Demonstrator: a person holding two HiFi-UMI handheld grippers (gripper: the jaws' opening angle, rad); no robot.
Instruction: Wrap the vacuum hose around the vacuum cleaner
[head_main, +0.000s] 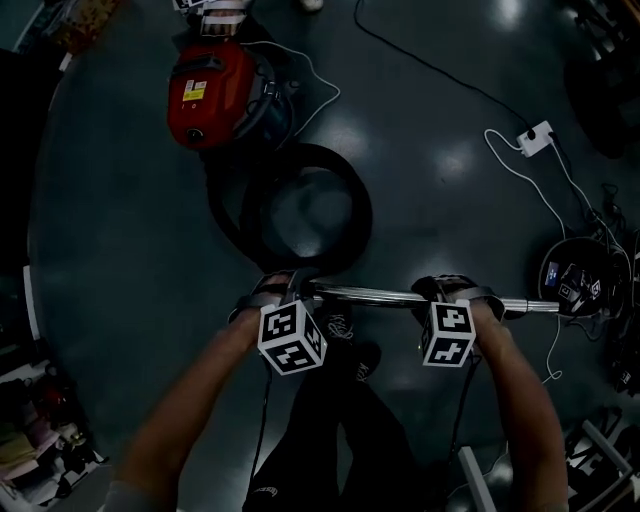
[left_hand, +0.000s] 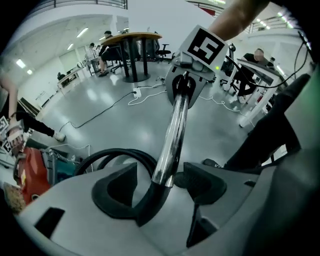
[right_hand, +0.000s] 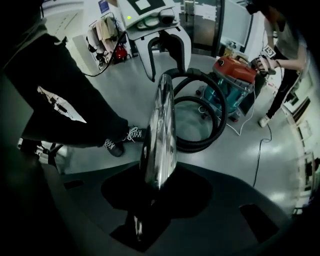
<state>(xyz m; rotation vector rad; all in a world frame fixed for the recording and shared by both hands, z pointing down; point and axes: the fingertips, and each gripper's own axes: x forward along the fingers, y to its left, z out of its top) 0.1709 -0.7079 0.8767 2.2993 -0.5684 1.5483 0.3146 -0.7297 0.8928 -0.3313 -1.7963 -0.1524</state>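
Two: left gripper (head_main: 285, 291), right gripper (head_main: 455, 291), clamping one wand (head_main: 380, 296); one hose (head_main: 361, 215), one vacuum (head_main: 205, 95).

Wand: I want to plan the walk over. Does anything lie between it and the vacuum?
Only the hose, coiled on the floor between the wand and the vacuum. Nothing else visible sits on that stretch.
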